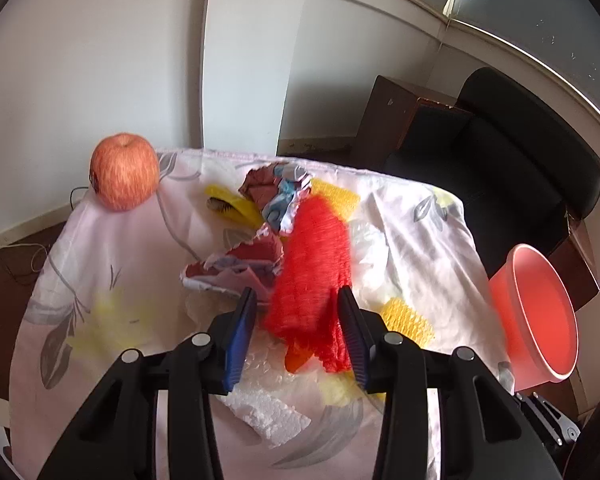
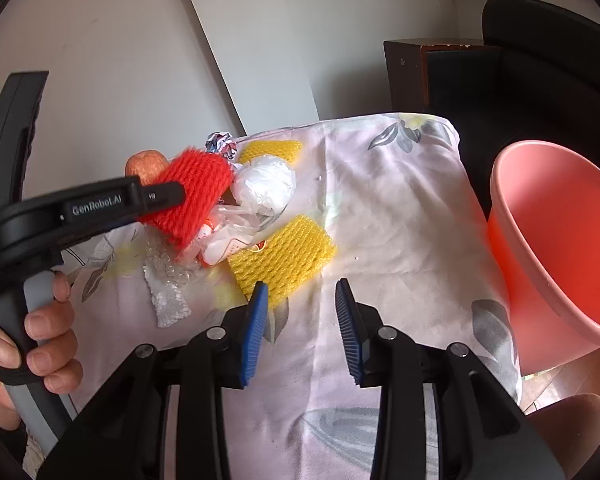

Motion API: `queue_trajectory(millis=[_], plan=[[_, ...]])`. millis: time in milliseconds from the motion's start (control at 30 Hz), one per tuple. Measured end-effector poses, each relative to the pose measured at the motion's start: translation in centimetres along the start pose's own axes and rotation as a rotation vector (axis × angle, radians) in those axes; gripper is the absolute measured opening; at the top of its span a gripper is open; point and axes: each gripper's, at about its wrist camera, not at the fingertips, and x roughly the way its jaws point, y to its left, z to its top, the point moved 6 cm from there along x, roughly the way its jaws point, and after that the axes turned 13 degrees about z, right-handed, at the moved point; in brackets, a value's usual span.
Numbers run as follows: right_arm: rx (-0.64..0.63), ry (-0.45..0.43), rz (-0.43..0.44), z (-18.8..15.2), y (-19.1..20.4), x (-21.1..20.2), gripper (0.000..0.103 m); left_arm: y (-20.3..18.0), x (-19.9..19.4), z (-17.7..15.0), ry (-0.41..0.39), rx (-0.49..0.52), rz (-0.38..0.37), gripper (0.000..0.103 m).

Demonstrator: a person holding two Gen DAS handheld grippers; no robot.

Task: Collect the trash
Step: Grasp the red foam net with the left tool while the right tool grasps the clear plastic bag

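While my left claw (image 1: 296,308) grips the red foam net (image 1: 314,264), lifted over the trash, my right claw (image 2: 300,300) hangs open, yellow foam net (image 2: 282,258) just ahead, pink bucket (image 2: 548,240) to its right.

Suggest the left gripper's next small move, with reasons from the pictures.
Probably carry the red net right toward the pink bin. The left gripper appears to have its jaws on the net's sides, the right wrist view shows the net raised above the pile, and the bin stands open at the table's right edge.
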Motion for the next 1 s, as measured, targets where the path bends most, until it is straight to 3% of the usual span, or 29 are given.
queue_trajectory(millis=[67, 267, 567, 867, 900, 933, 1000], plan=[[0.006, 0.007, 0.000, 0.0, -0.1, 0.3, 0.035, 0.4, 0.4, -0.6, 0.007, 0.000, -0.004, 0.021], [-0.001, 0.013, 0.008, 0.7, 0.3, 1.1, 0.035, 1.7, -0.9, -0.6, -0.026, -0.037, -0.047, 0.014], [-0.011, 0.015, 0.069, 4.0, 2.1, 3.4, 0.036, 4.2, -3.8, -0.5, -0.082, -0.065, -0.088, 0.009], [0.002, 0.063, 0.116, 6.8, 3.2, 8.0, 0.036, 6.6, -3.3, -1.9, -0.054, -0.082, -0.096, 0.009], [-0.002, 0.067, 0.109, 7.0, 3.1, 8.4, 0.041, 6.7, -3.4, -1.9, -0.055, -0.082, -0.103, 0.009], [-0.009, 0.073, 0.096, 7.3, 3.0, 8.9, 0.052, 6.9, -3.6, -2.0, -0.058, -0.081, -0.108, 0.009], [-0.010, 0.077, 0.080, 7.6, 2.7, 9.7, 0.054, 7.2, -3.9, -2.0, -0.063, -0.078, -0.111, 0.009]])
